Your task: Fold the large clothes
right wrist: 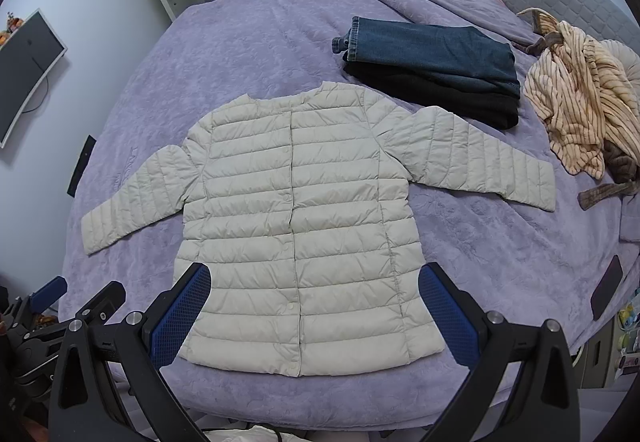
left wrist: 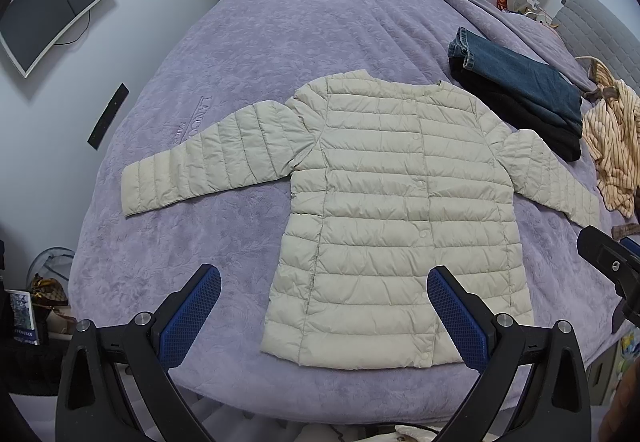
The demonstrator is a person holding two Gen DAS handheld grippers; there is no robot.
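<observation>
Lilac plush covers the bed point(left wrist: 248, 54), which fills both views; on it, spread flat and snapped shut, lies the cream quilted jacket point(left wrist: 384, 210), collar toward twelve o'clock and hem toward six, one sleeve reaching out to nine o'clock and the other to three; seen from the right wrist the jacket point(right wrist: 304, 226) sits dead centre with its hem near the bed's six o'clock edge. At about one o'clock from the collar rests a folded stack, blue jeans point(right wrist: 432, 50) on top of a black garment point(right wrist: 436, 98), close to the jacket's shoulder but apart from it; at two to three o'clock a striped tan robe point(right wrist: 580, 98) lies crumpled. Left gripper point(left wrist: 324, 314) hovers above the hem with its jaws wide apart and holding nothing; right gripper point(right wrist: 314, 310) hangs likewise over the hem, jaws spread, nothing between them.
</observation>
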